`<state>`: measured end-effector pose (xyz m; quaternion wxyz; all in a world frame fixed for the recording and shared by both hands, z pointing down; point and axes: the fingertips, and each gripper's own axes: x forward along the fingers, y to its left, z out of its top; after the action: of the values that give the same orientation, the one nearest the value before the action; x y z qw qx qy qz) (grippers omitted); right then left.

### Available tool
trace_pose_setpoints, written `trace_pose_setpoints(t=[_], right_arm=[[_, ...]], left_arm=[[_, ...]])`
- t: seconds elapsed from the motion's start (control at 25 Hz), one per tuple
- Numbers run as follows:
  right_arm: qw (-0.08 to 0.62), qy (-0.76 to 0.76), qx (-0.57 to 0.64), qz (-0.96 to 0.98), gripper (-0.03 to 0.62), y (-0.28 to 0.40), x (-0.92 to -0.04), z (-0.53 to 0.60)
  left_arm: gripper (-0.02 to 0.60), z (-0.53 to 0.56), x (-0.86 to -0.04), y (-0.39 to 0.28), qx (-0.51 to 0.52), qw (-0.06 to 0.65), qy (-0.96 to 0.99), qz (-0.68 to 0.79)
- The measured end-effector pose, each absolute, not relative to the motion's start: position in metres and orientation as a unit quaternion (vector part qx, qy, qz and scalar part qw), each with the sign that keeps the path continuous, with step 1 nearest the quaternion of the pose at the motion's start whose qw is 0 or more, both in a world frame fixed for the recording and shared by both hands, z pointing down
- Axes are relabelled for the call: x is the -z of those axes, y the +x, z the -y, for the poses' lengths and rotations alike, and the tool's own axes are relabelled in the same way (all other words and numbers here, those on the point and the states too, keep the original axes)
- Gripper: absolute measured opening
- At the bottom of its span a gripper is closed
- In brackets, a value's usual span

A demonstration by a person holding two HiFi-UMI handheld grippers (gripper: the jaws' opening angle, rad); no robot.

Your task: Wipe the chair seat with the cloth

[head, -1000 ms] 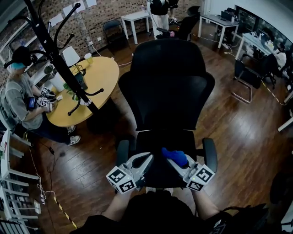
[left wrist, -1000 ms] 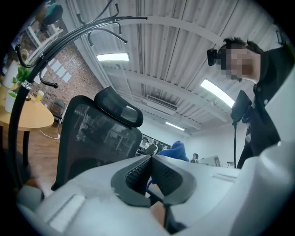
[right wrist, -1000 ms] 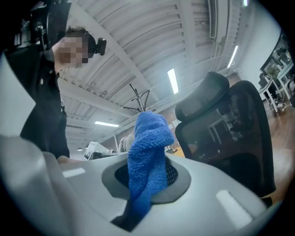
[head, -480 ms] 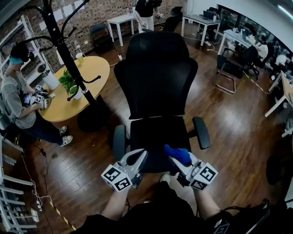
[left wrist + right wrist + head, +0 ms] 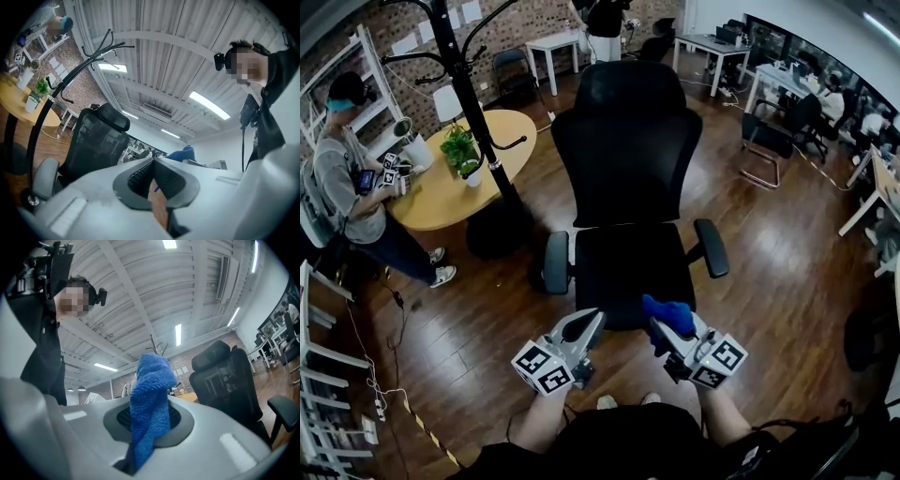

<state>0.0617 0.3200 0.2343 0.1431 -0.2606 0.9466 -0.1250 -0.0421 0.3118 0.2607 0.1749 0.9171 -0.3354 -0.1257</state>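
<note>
Head view looks steeply down on a black office chair [image 5: 628,141] standing on a dark wood floor [image 5: 787,272], its tall back facing the person and its armrests out to either side. The chair seat [image 5: 633,267] is a bare black pad, with nothing lying on it. Both tools sit at its near edge. The left gripper [image 5: 587,322] points at the front left corner with its jaws brought together on nothing, so it is free to steady the chair if needed. The right gripper [image 5: 661,330] sits at the front right corner, jaws clamped on the cloth [image 5: 668,315], a small blue terry piece. In the right gripper view the cloth is pinched at its middle, with a bunched end standing up past the jaw tips and a tail hanging below. Whether it touches the seat yet cannot be told; it looks to be just over the front edge. The cloth should be light, soft and floppy, so it will fold under pressure instead of pushing back. A mid-cloth pinch like this one suits wiping, provided the free end is pressed flat onto the pad.
</note>
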Motion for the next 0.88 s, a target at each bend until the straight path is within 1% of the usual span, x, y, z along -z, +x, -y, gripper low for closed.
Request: trace_pose_setpoints(t=[0.44, 0.88], right_arm=[[0.149, -0.246, 0.109, -0.952, 0.038, 0.091, -0.219, -0.32], [0.157, -0.25, 0.106, -0.95, 0.038, 0.104, -0.213, -0.311]], left_arm=[[-0.008, -0.311, -0.242, 0.005, 0.125, 0.151, 0.925, 0.326], [-0.008, -0.303, -0.236, 0.019, 0.117, 0.143, 0.929, 0.321]])
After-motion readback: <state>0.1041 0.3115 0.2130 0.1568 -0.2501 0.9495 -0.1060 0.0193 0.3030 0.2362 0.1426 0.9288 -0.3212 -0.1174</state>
